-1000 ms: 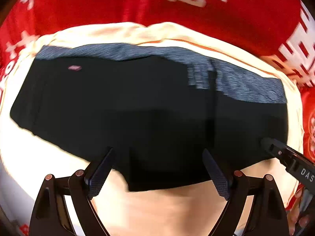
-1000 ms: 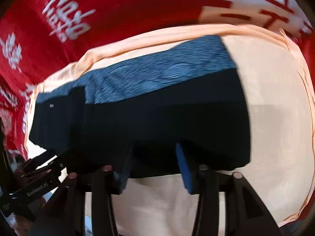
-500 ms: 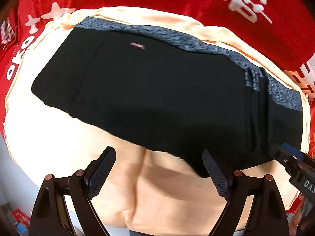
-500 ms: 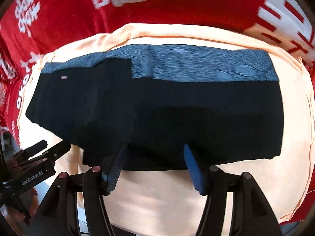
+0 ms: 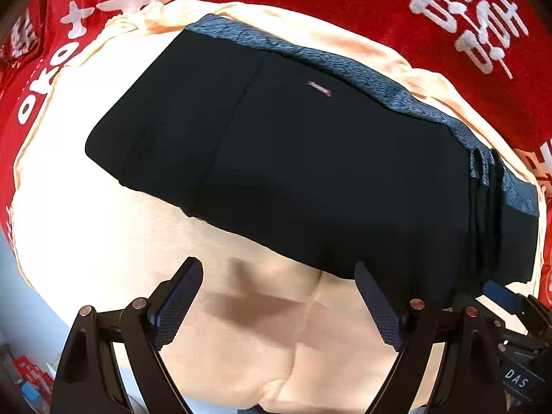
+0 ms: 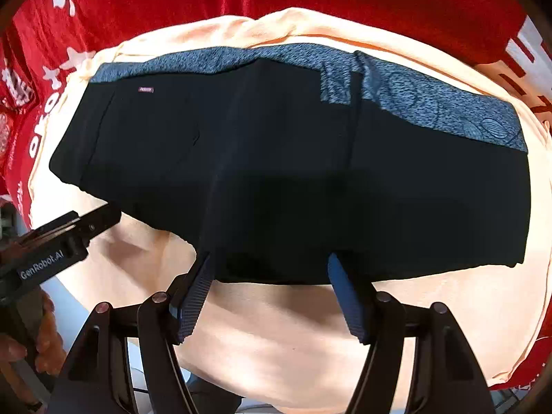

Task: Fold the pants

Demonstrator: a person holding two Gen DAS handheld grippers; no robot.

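The black pants (image 5: 293, 158) lie folded flat on a peach cloth (image 5: 262, 338), with a blue-grey patterned band (image 5: 390, 93) along their far edge. They also show in the right wrist view (image 6: 283, 165). My left gripper (image 5: 277, 302) is open and empty, just short of the pants' near edge, over the cloth. My right gripper (image 6: 269, 293) is open and empty, its fingertips at the pants' near edge. The right gripper's tip shows at the left wrist view's right edge (image 5: 500, 293); the left gripper shows at the right wrist view's left edge (image 6: 69, 231).
The peach cloth (image 6: 293, 327) lies over a red fabric with white characters (image 5: 379, 0), which surrounds it on the far side and both ends. A hand (image 6: 24, 338) holds the left gripper. Small items on the floor (image 5: 27, 379) show at the lower left.
Both grippers have drawn back from the pants' near edge. The left gripper has swung left, so more peach cloth shows in front of it. The pants lie still.
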